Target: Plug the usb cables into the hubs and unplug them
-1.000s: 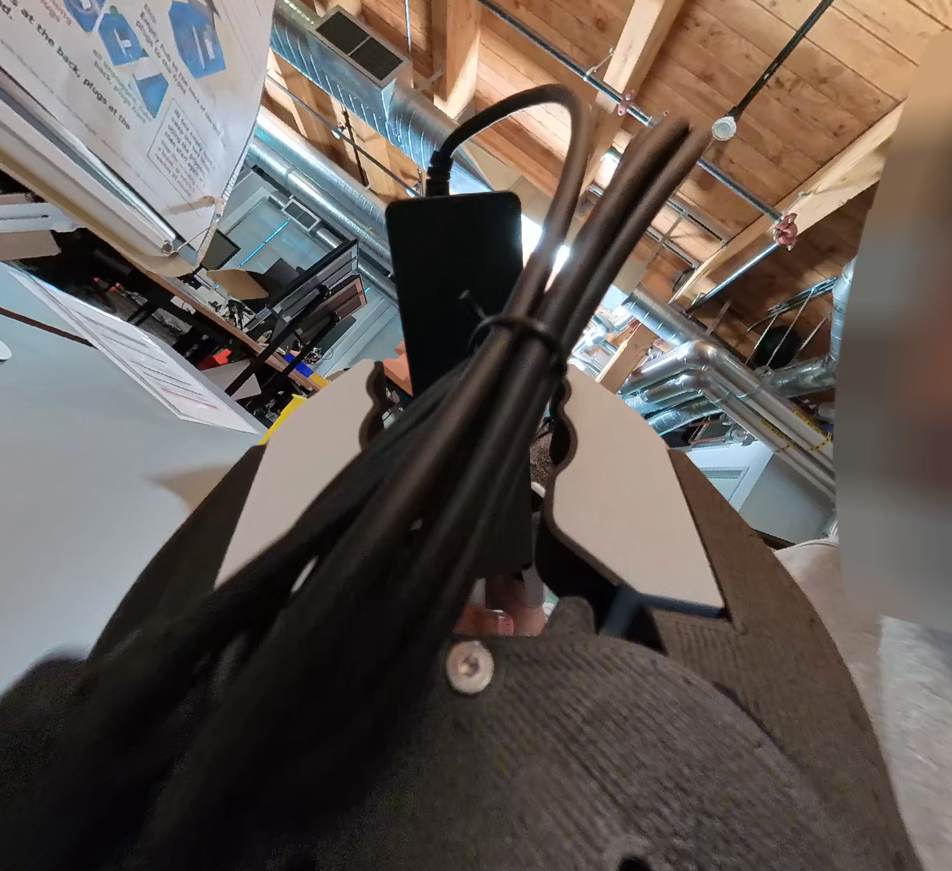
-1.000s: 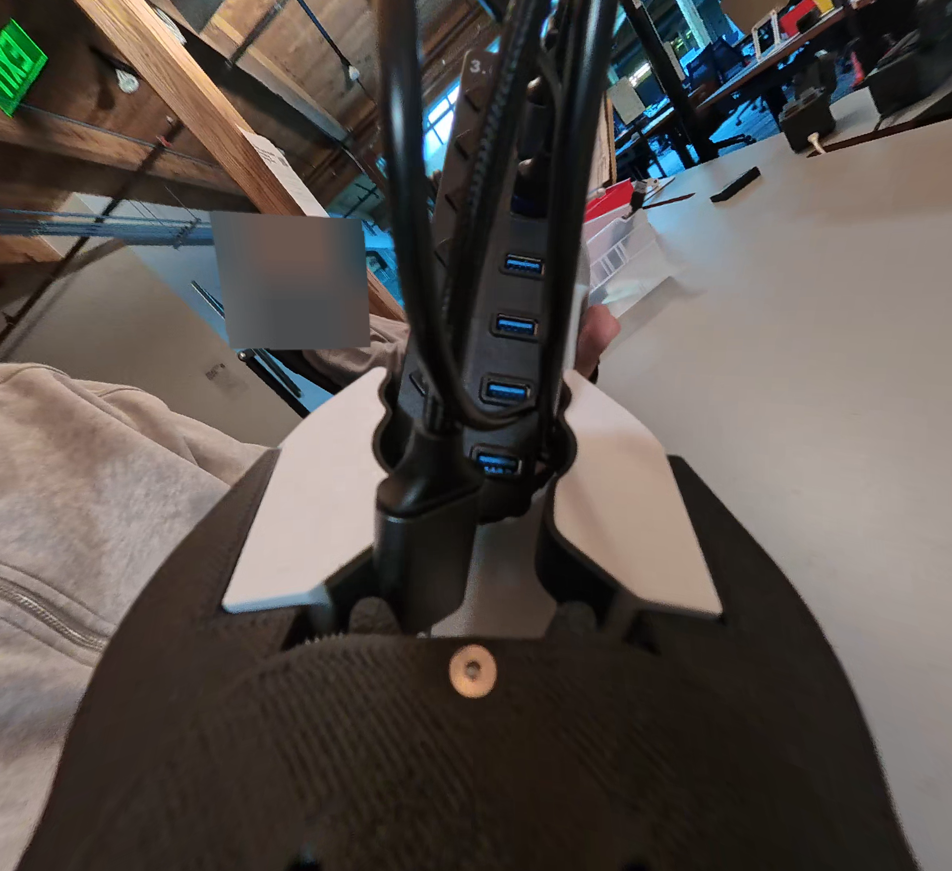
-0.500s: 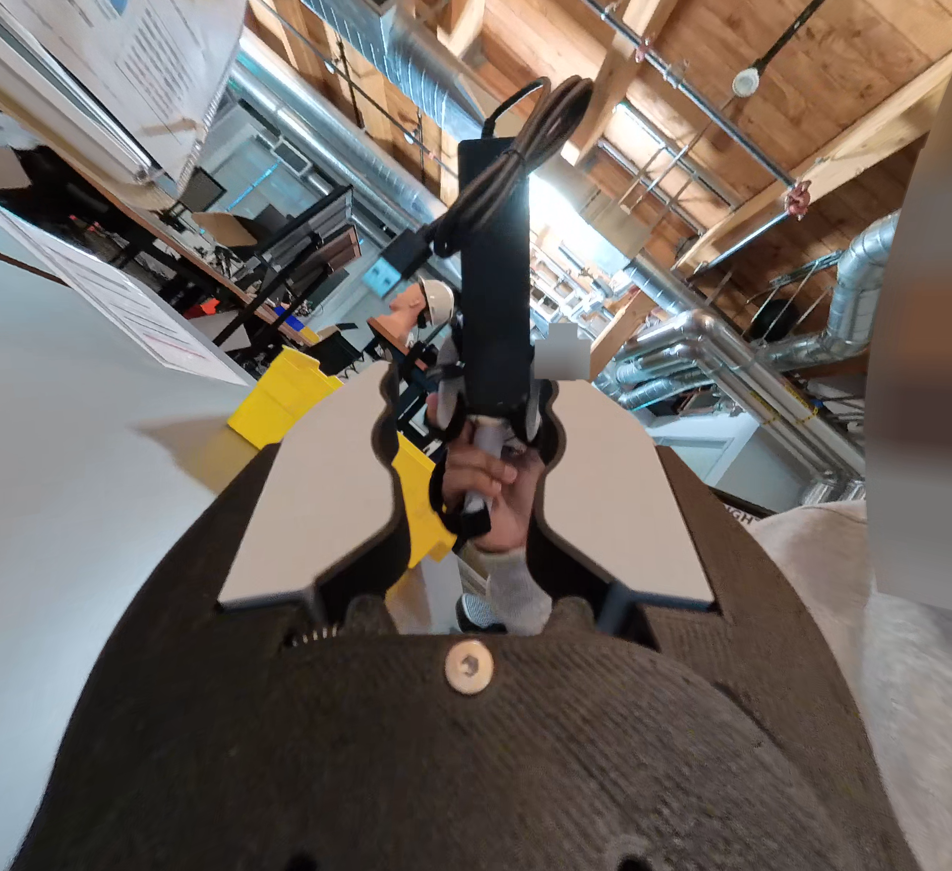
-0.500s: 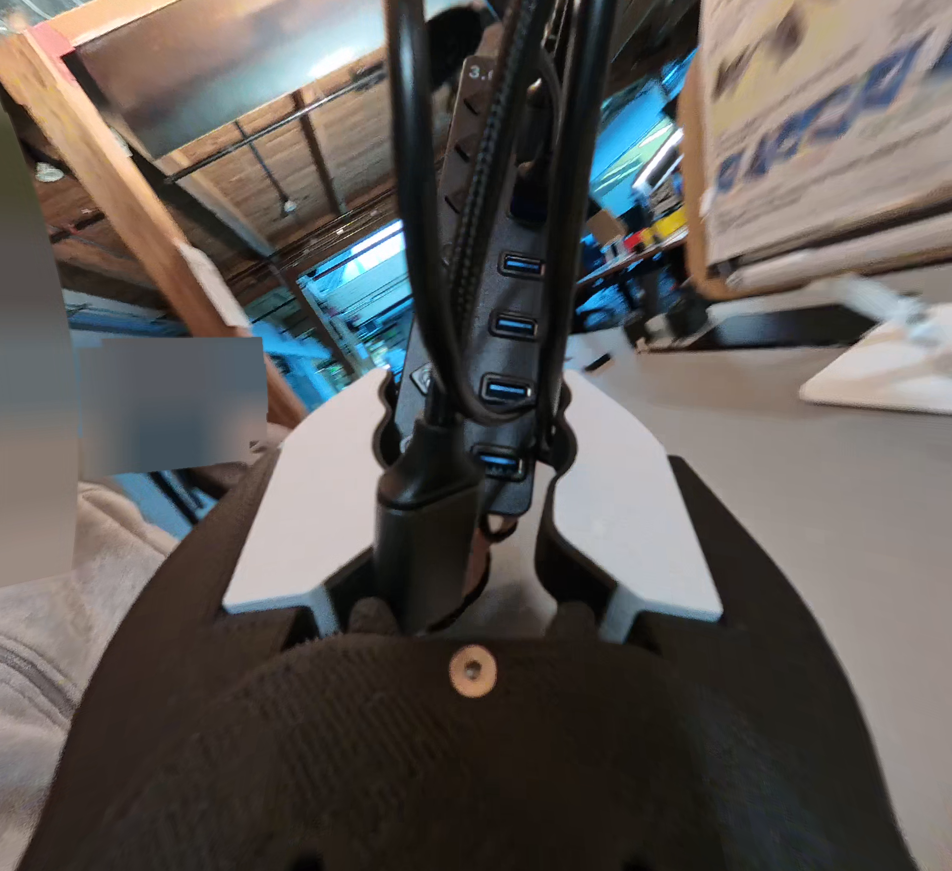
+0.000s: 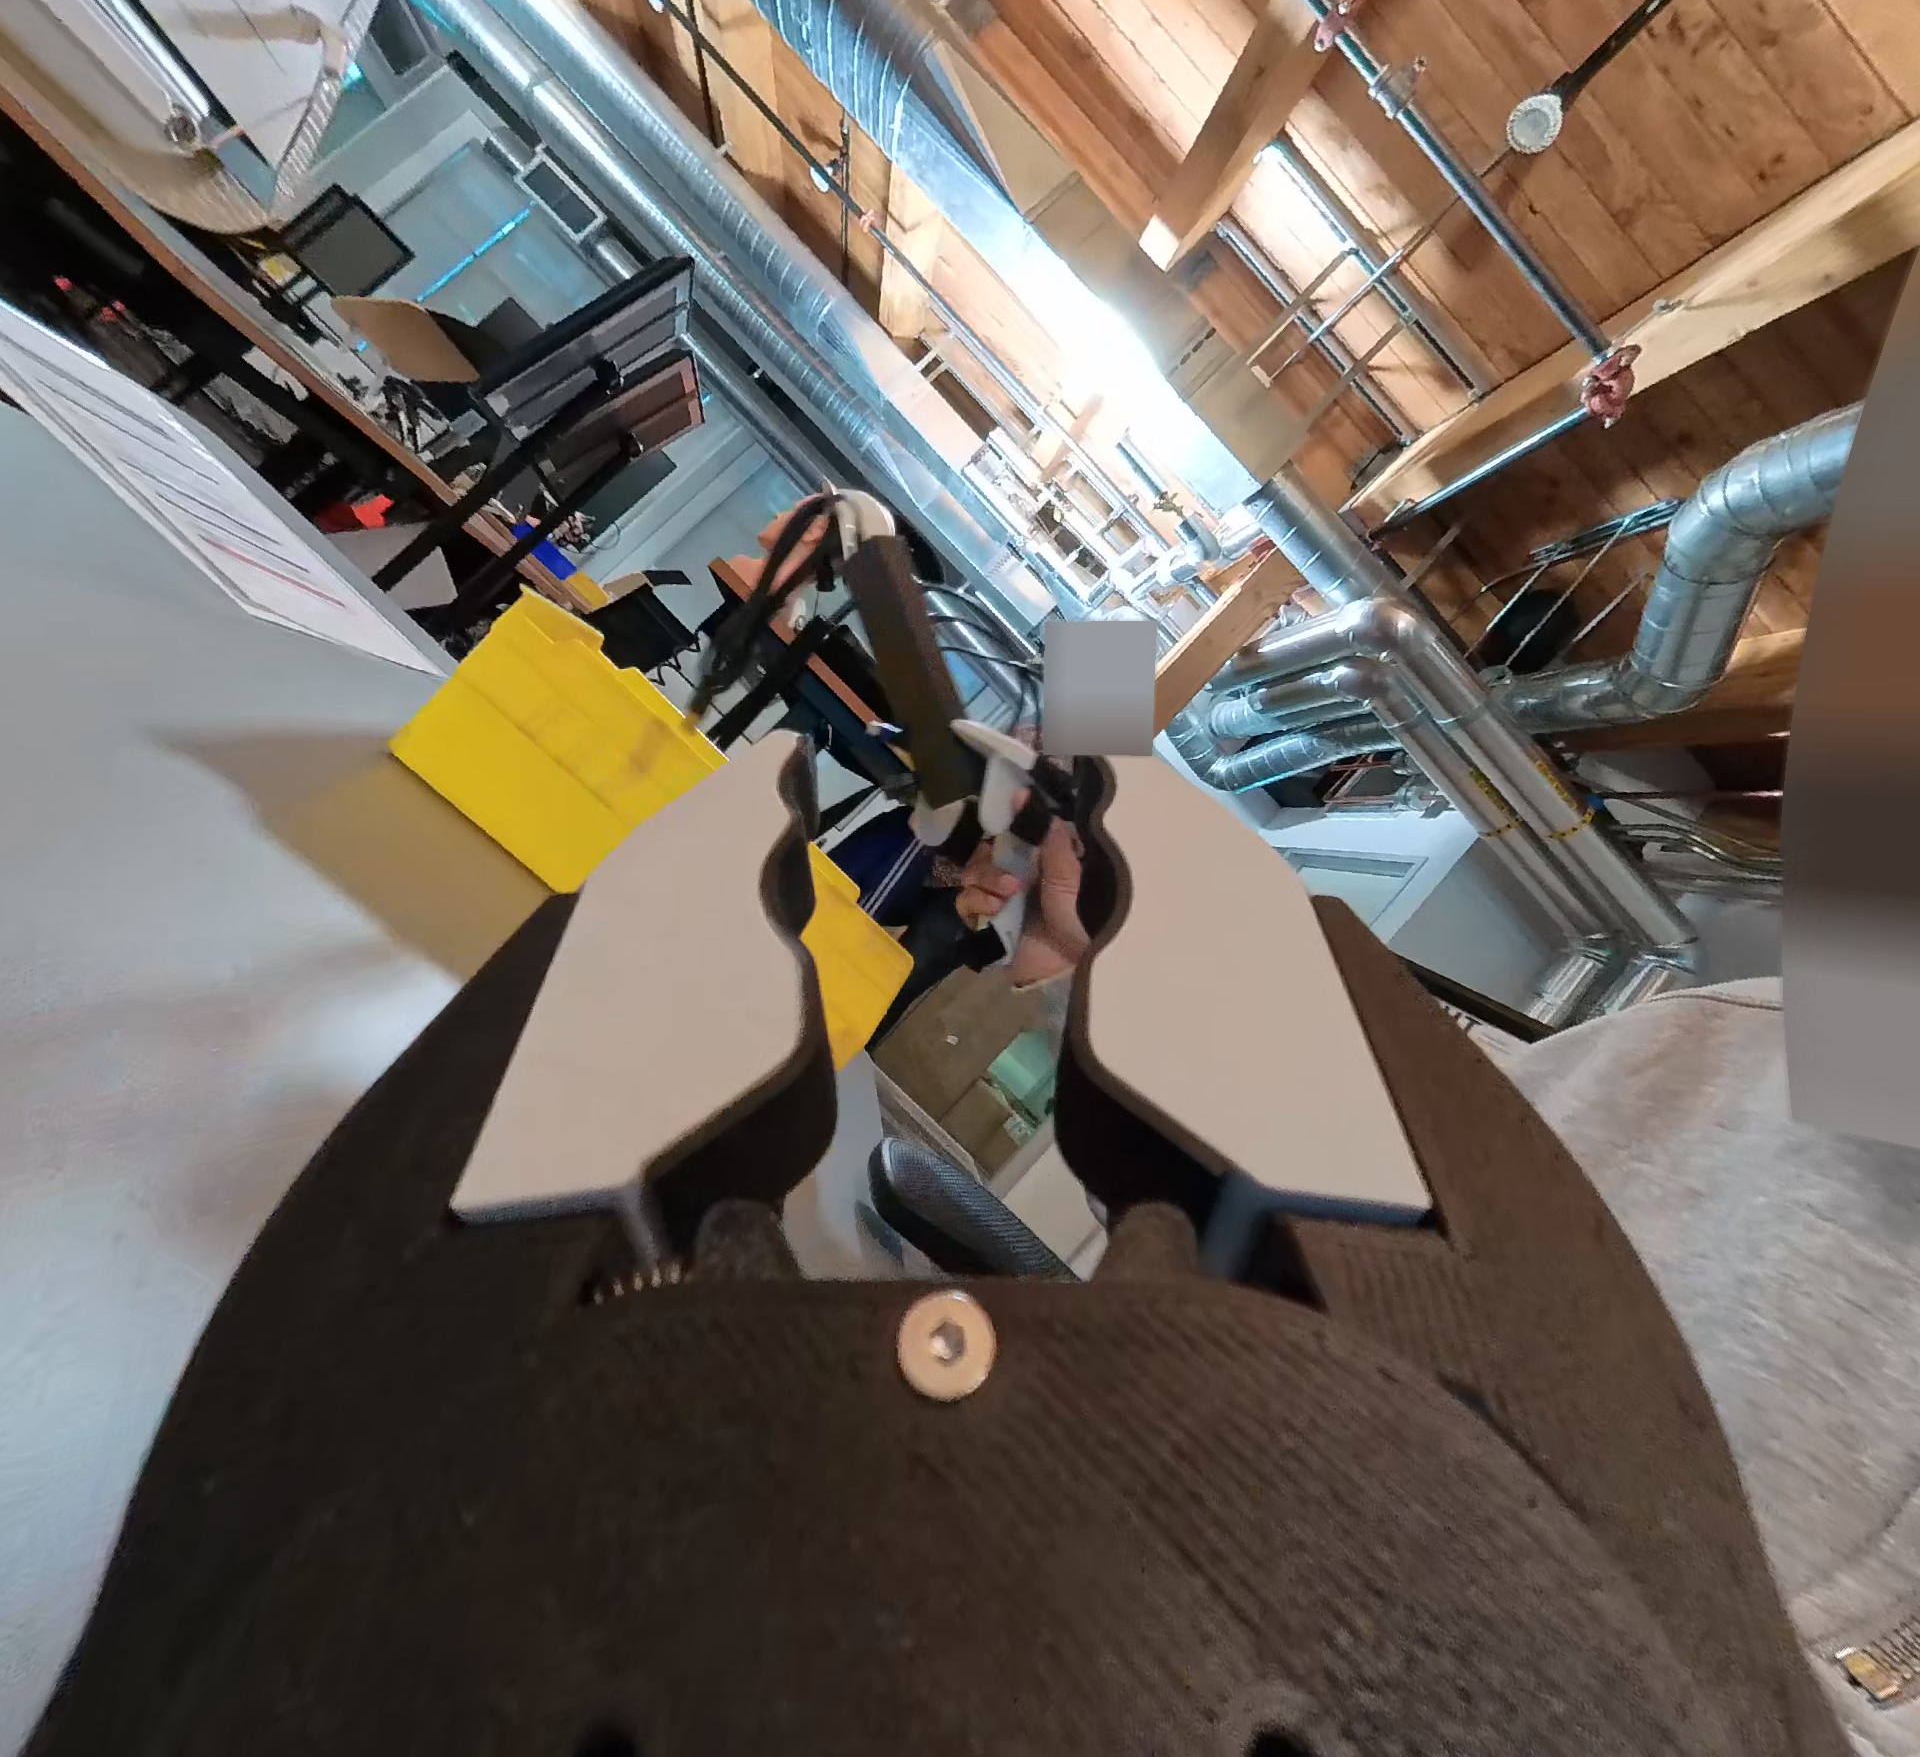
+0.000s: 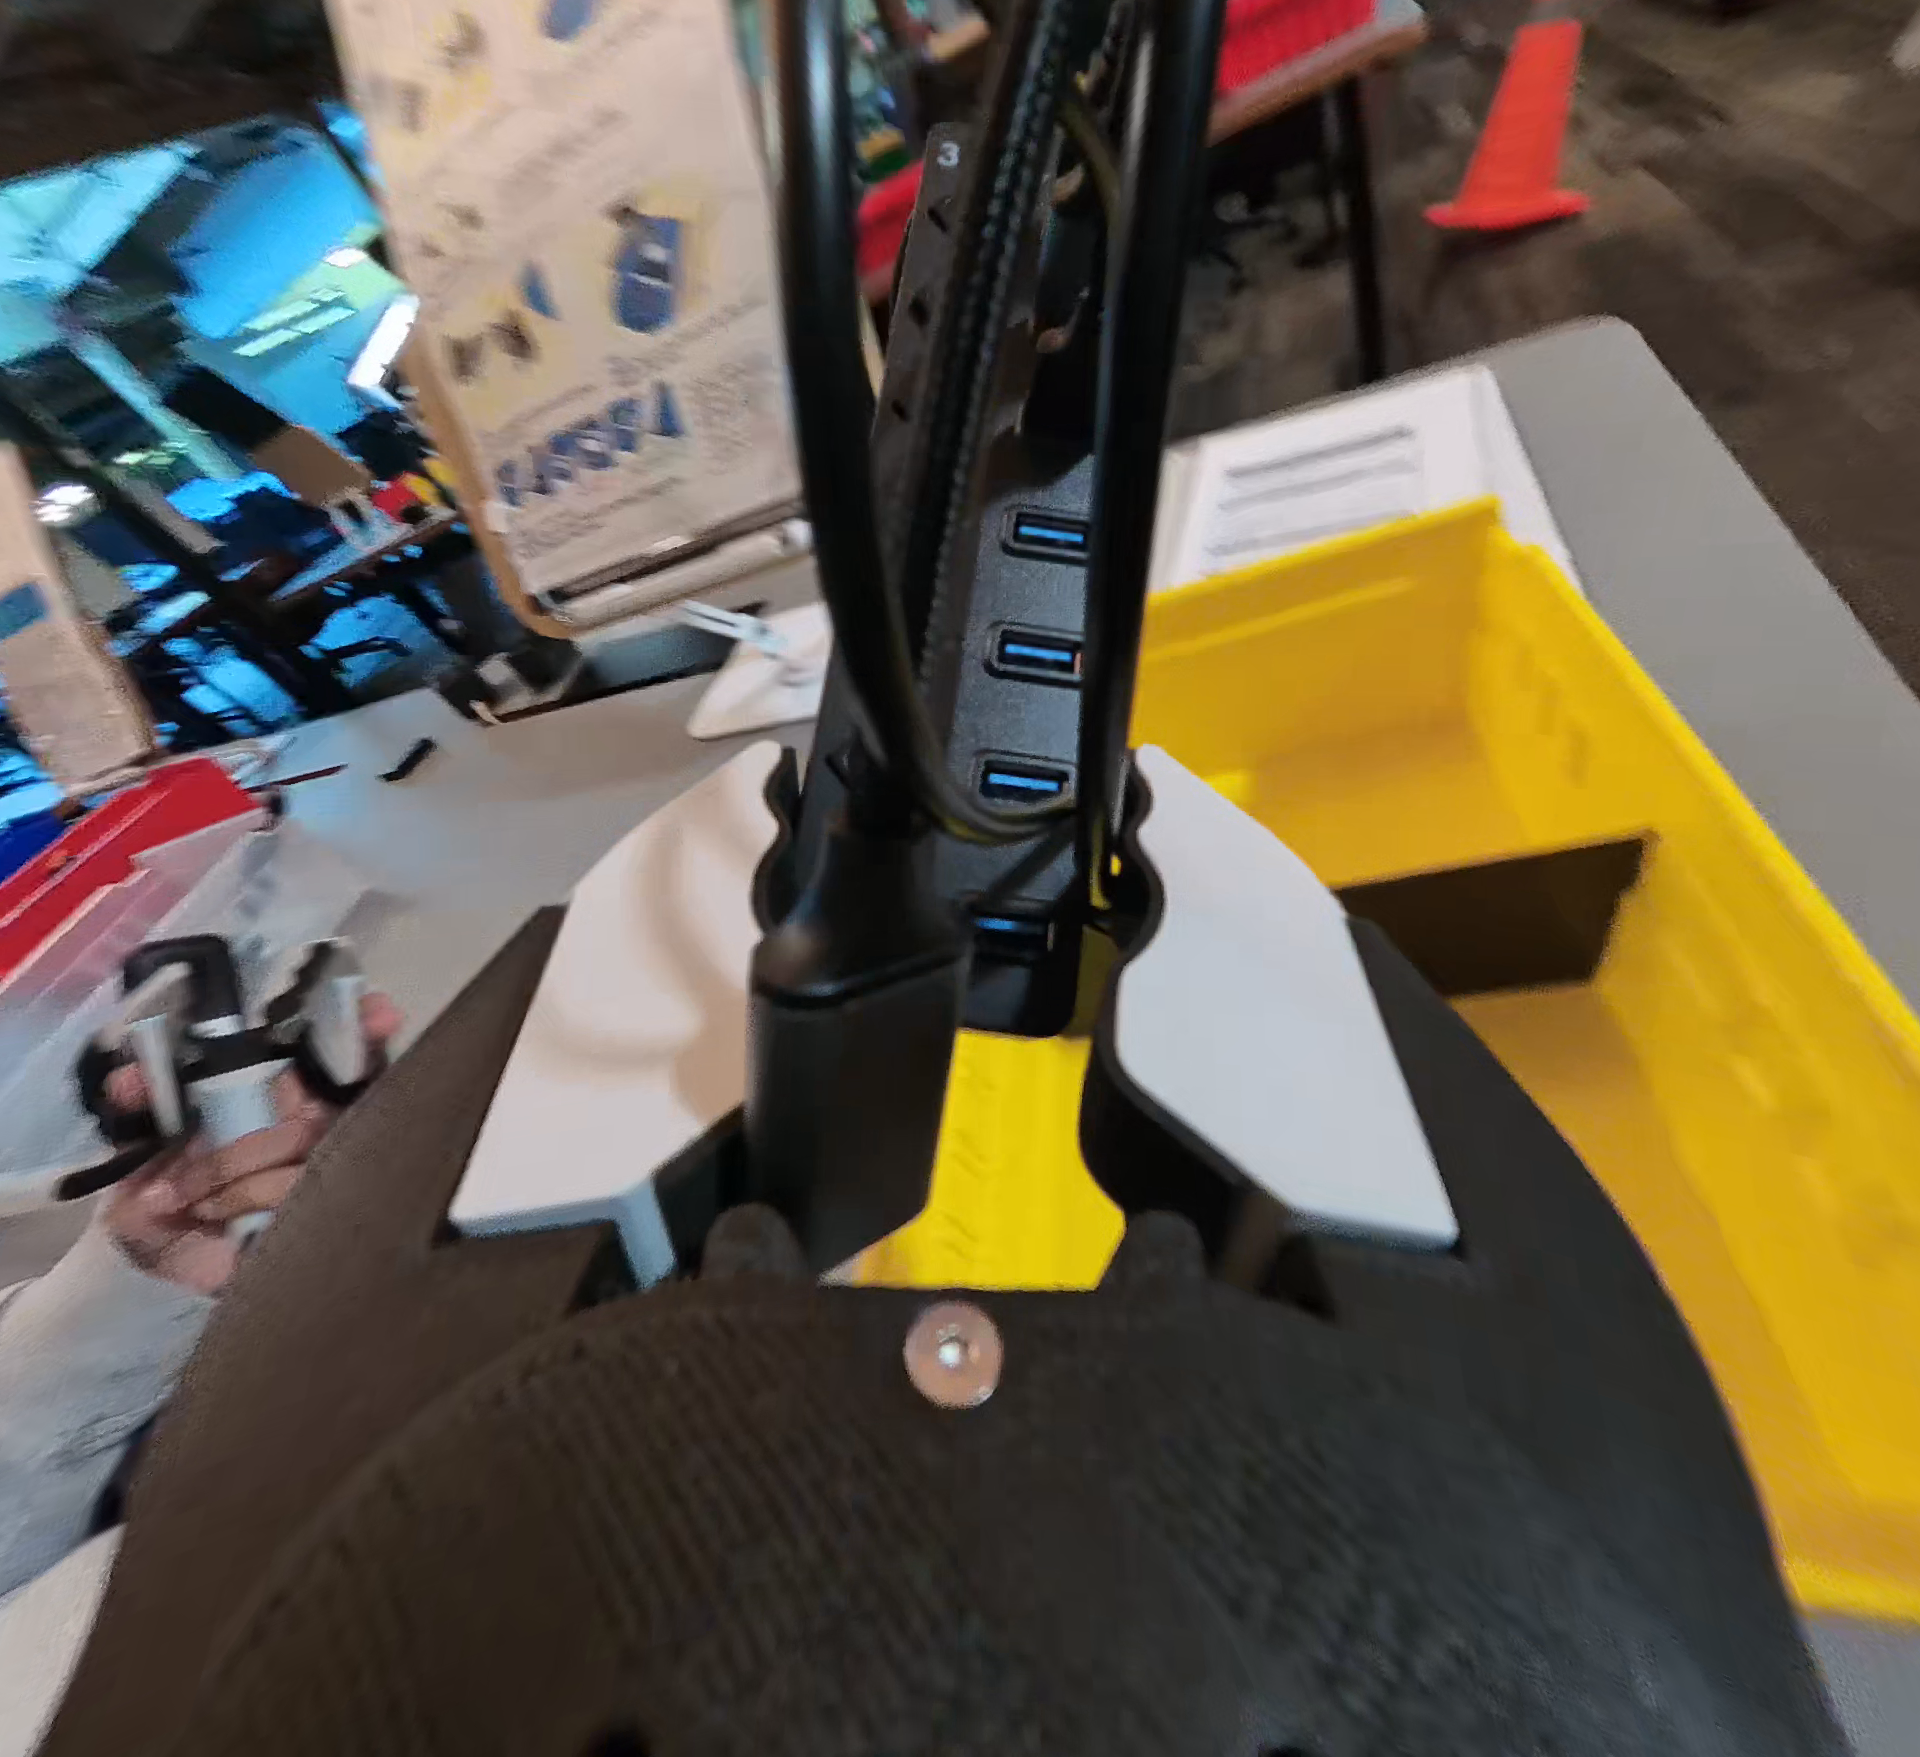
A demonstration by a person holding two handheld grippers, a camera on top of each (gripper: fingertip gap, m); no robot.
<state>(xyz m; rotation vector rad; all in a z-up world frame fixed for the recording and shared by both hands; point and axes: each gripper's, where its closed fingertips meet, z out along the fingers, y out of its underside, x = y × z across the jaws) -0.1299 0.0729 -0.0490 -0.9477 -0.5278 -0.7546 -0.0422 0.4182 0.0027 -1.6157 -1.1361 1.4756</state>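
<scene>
My right gripper is shut on the lower end of a black USB hub with blue ports. Black cables run along the hub and past the fingers. It holds the hub above a yellow bin. My left gripper is open and empty, pointing up and forward. Through its gap, the left wrist view shows the hub with its dangling cables, held by the right gripper farther off. In the right wrist view the left gripper shows at lower left in a hand.
The yellow bin stands on a grey table with a printed sheet beside it. A cardboard poster board stands at the back. A red bin is at left, and an orange cone on the floor beyond.
The cable bundle has left my left gripper's fingers and the hub has moved away from it. My right gripper has swung down with the hub to above the yellow bin.
</scene>
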